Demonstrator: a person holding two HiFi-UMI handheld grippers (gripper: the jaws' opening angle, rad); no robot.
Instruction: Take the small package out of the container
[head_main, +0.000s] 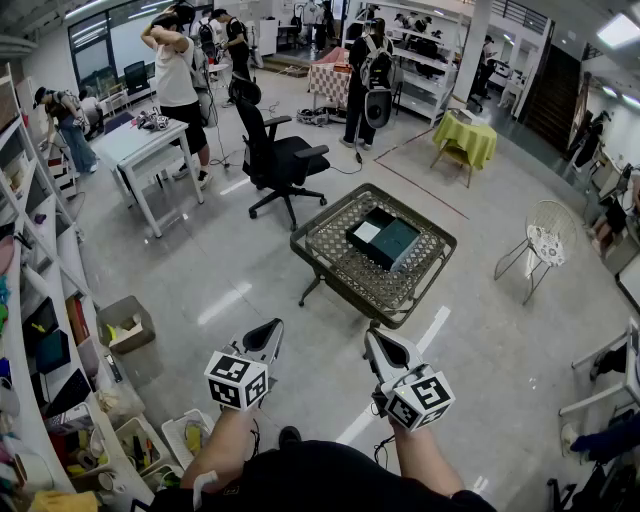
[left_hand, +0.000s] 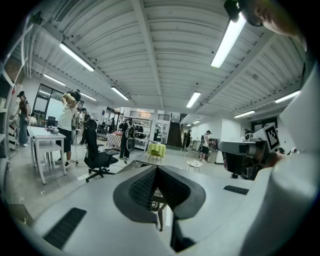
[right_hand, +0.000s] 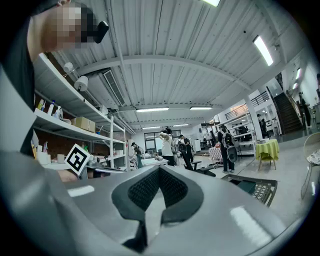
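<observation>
A dark green open container (head_main: 388, 242) sits on a low table with a woven top (head_main: 345, 268), a few steps ahead of me. A small white package (head_main: 367, 232) shows at the container's left side. My left gripper (head_main: 270, 332) and right gripper (head_main: 377, 342) are held up side by side in front of my body, well short of the table, both shut with nothing between the jaws. In the left gripper view the jaws (left_hand: 158, 172) meet, with a table leg (left_hand: 160, 212) below them. In the right gripper view the shut jaws (right_hand: 159, 172) point left of the table (right_hand: 260, 189).
A black office chair (head_main: 282, 160) and a white desk (head_main: 148, 148) stand beyond the table on the left, with several people around. A white wire chair (head_main: 545, 240) is on the right and a yellow-green table (head_main: 466, 138) behind. Shelves (head_main: 40, 330), a cardboard box (head_main: 127, 325) and bins line my left.
</observation>
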